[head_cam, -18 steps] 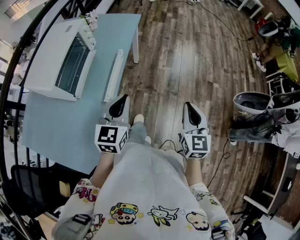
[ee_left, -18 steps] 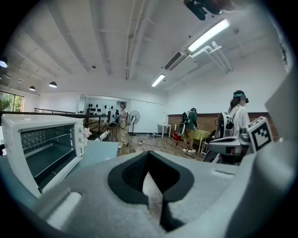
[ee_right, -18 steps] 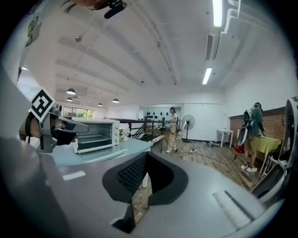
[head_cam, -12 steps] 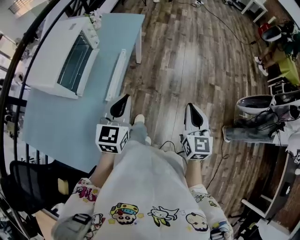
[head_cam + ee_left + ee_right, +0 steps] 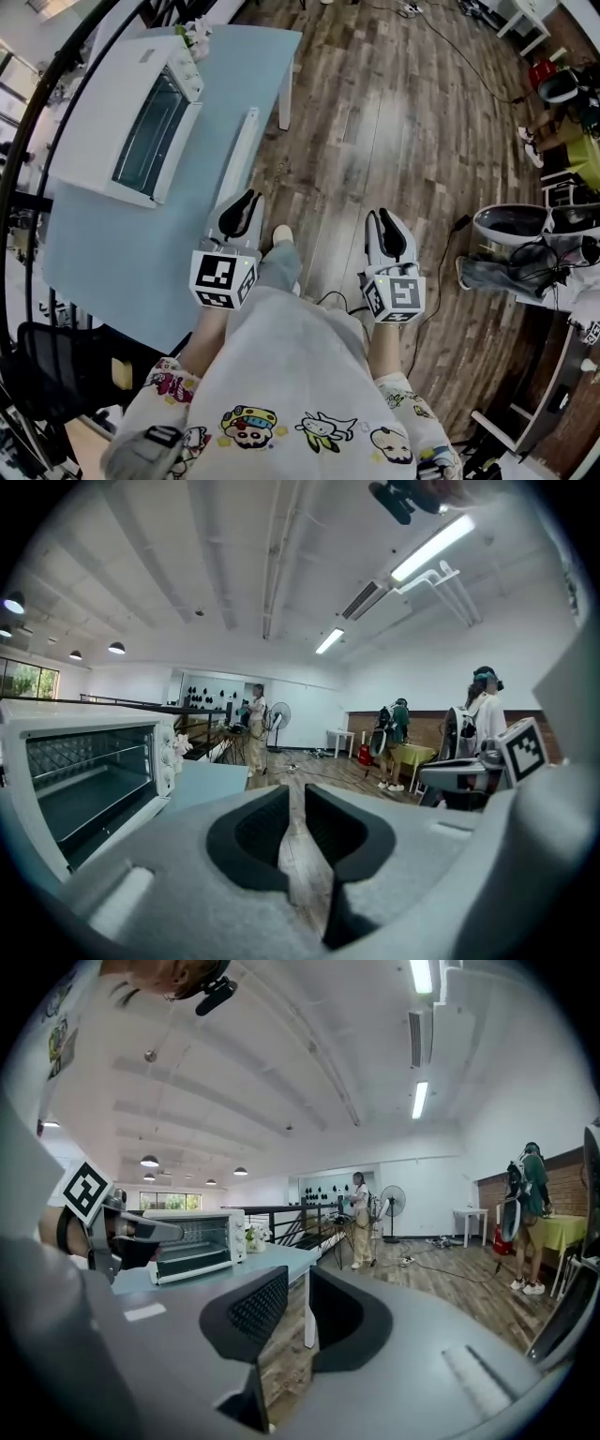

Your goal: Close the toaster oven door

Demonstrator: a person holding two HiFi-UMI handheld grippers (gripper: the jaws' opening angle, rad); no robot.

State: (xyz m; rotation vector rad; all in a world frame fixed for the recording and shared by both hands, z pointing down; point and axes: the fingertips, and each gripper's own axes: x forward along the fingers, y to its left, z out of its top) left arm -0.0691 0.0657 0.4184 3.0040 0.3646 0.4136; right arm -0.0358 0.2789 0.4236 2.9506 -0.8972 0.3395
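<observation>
The white toaster oven [image 5: 122,108] stands on a light blue table [image 5: 131,244] at the upper left; its glass door [image 5: 150,127] looks flush with the front, next to the knobs. It also shows at the left in the left gripper view as the toaster oven [image 5: 80,775], and further off in the right gripper view as the toaster oven [image 5: 192,1244]. My left gripper [image 5: 246,195] hangs by the table's near edge, well short of the oven. My right gripper [image 5: 382,216] is over the wooden floor. On both the left gripper [image 5: 296,794] and the right gripper [image 5: 299,1279] the jaws stand slightly apart with nothing between them.
A long white strip [image 5: 234,155] lies on the table beside the oven. A dark chair [image 5: 66,375] stands at the lower left, and equipment and cables [image 5: 525,234] lie at the right. People [image 5: 361,1218] and a fan [image 5: 391,1206] stand far off. A black railing [image 5: 37,103] curves behind the table.
The head view has shifted a little, so the table and oven sit slightly further right. Both grippers stay in front of the person, nearly unmoved.
</observation>
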